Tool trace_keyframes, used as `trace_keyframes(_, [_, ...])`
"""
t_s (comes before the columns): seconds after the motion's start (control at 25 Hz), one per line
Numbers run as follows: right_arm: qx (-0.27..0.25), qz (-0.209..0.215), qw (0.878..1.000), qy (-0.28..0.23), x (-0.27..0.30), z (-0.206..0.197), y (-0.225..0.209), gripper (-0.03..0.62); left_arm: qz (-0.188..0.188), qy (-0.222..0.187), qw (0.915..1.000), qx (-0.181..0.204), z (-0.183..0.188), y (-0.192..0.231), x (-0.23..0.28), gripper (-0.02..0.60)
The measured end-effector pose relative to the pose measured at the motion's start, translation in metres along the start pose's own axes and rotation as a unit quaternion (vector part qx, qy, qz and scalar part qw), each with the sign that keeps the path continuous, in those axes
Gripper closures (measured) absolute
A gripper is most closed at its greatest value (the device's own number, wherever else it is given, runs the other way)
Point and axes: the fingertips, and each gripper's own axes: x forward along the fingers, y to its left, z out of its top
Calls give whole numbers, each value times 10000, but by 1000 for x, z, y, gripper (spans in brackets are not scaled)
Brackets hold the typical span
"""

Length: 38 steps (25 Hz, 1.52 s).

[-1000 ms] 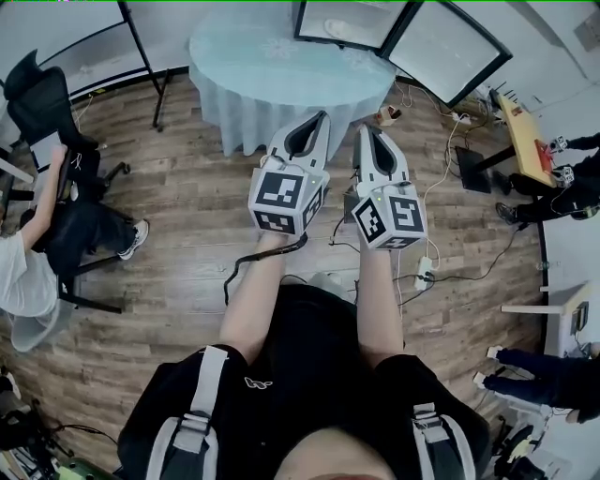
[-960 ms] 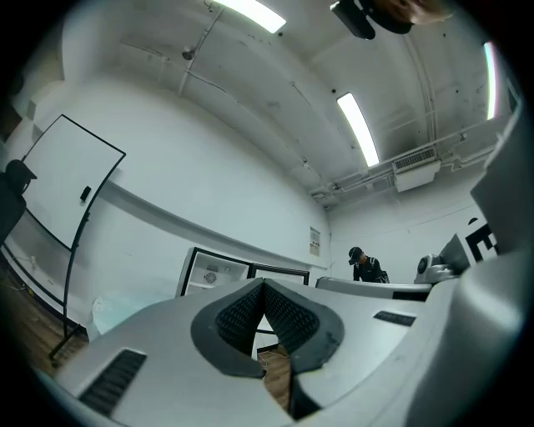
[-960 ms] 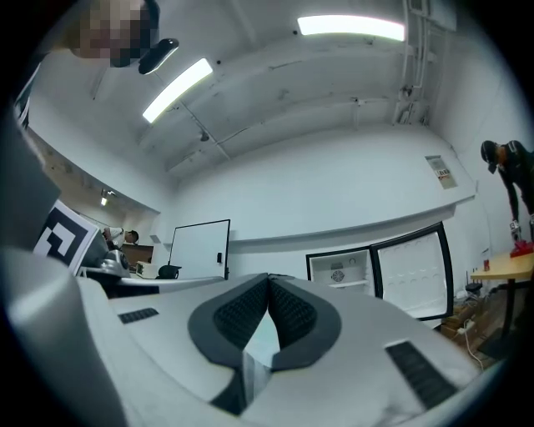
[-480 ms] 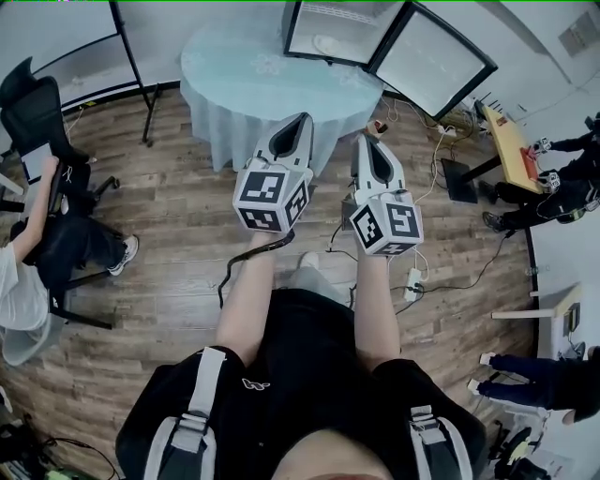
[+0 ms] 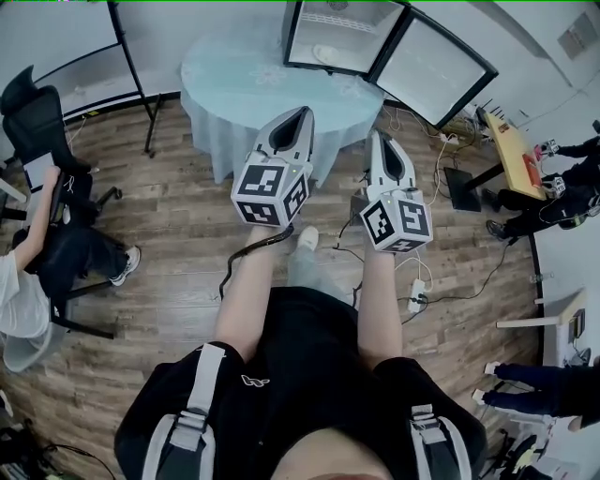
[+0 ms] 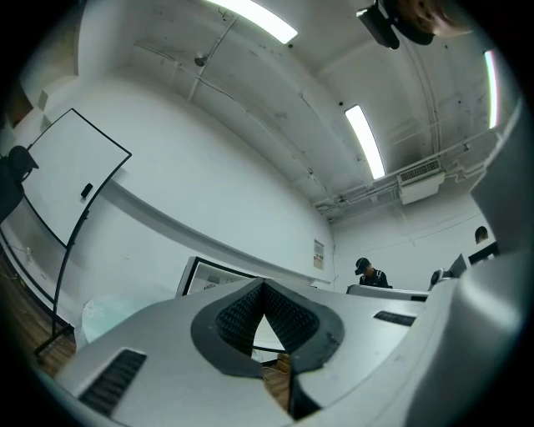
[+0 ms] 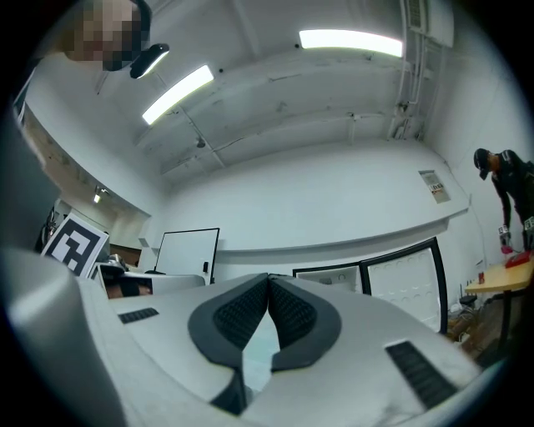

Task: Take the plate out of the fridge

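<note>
A: Head view first. Your left tongs (image 5: 302, 114) and right tongs (image 5: 377, 139) both point up-frame, tips pinched together, holding nothing.

B: The plate (image 5: 326, 53) sits top centre, inside the fridge (image 5: 361, 21), beyond the round desk (image 5: 234, 66). It reads as a small pale oval lying flat, wider across the frame.

A: Your left tip looks the nearer one. The right aims more at the fridge door (image 5: 436, 66), swung out to upper right.

B: Left gripper view: your left tongs (image 6: 264, 286) are closed on air, and the fridge (image 6: 204, 279) is low and left of them. The plate is too small to find.

A: Right gripper view: your right tongs (image 7: 269, 278) are likewise pressed together, with the fridge (image 7: 330, 273) just right of centre.
</note>
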Motion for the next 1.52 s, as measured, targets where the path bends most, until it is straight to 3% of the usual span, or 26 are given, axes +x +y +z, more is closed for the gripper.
trace_keyframes(0.32, [225, -138, 9996, -116, 40, -17, -42, 589, -131, 49, 9999, 33, -19, 12, 49, 588])
trace_keyframes(0.64, [288, -335, 9990, 80, 89, -44, -111, 589, -157, 176, 9997, -108, -52, 27, 127, 588])
trace_keyframes(0.84, [413, -313, 9980, 362, 132, -75, -145, 589, -83, 465, 9985, -286, -88, 45, 178, 588])
trace_keyframes(1.0, [656, -249, 9939, 849, 164, -127, -170, 589, 170, 769, 9958, -469, -129, 69, 210, 588])
trace_keyframes(1.24, [1005, -54, 9863, 1309, 218, -186, -204, 589, 1002, 1156, 9876, -363, -180, 123, 256, 588])
trace_keyframes(1.52, [1515, 179, 9792, 1339, 287, -208, -254, 589, 1182, 1418, 9814, -519, -225, 146, 334, 588])
